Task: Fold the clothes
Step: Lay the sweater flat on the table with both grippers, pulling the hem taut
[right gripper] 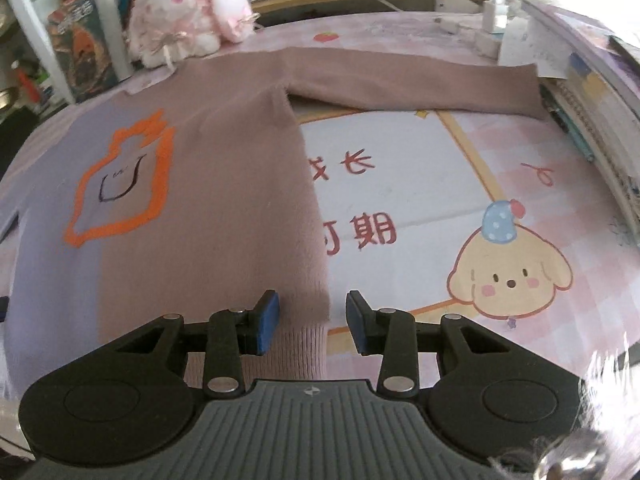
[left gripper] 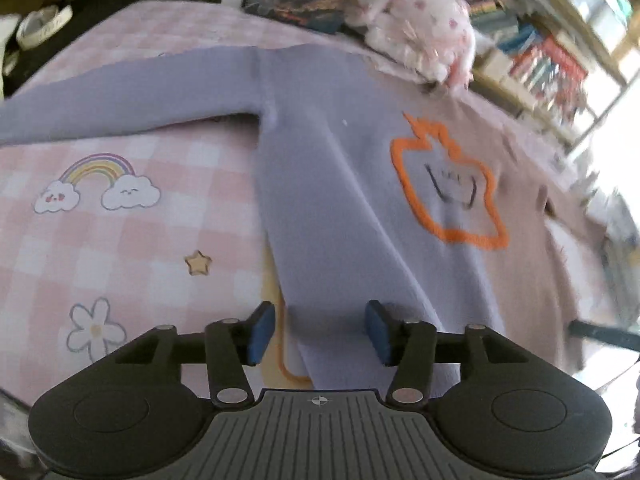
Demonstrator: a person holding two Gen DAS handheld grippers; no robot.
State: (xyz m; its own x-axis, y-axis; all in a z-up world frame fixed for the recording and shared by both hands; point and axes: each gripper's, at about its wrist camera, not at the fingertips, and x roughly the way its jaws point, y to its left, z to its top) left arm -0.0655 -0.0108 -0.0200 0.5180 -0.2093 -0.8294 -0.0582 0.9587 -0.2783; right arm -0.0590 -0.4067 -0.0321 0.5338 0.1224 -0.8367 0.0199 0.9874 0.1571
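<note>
A home bedroom: pink checked cartoon bedsheet, plush toy, crowded bookshelves.

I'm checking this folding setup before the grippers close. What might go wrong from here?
The left gripper sits open over the sweater's lower left edge, so it may pinch the checked cover underneath too. The right gripper straddles the ribbed hem corner and could catch only one layer. The right sleeve ends beside stacked books and might snag or drag them when folded.
</note>
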